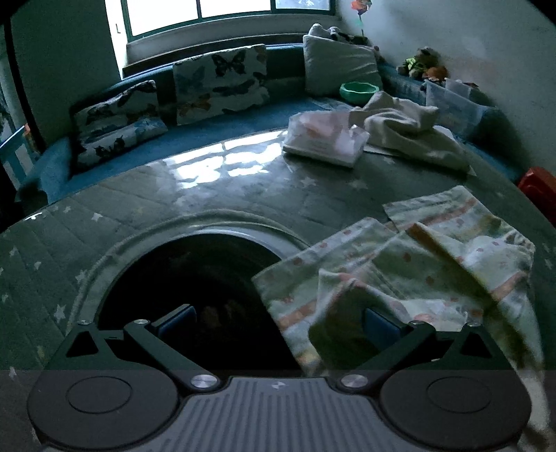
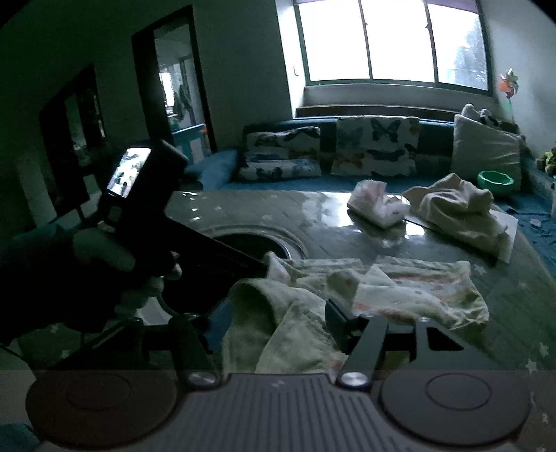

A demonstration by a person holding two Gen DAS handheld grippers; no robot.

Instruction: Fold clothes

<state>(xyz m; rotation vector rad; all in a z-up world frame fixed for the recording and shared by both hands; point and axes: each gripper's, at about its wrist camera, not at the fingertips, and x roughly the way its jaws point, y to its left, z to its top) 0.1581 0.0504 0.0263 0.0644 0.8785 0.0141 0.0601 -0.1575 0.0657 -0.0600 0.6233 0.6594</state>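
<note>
A dim room with a quilted, star-printed worktop [image 1: 215, 187] that has a round dark opening [image 1: 194, 278] near its front edge. A patterned cloth [image 1: 417, 264] with pink bands and spots lies crumpled just right of that opening, one edge overlapping its rim. The left gripper [image 1: 278, 320] hangs over the opening with its fingers spread wide; a fold of the cloth drapes over the right finger, and the pads do not press on it. In the right wrist view, the right gripper [image 2: 271, 323] sits at the near edge of the same cloth [image 2: 399, 292], fingers released and apart, with cloth bunched loosely between them. Beyond the opening lie a folded pale stack [image 1: 326, 139] and a rumpled cream towel [image 1: 406, 128]. Butterfly cushions [image 1: 222, 83] line a blue sofa beneath the window [image 1: 215, 14].
</note>
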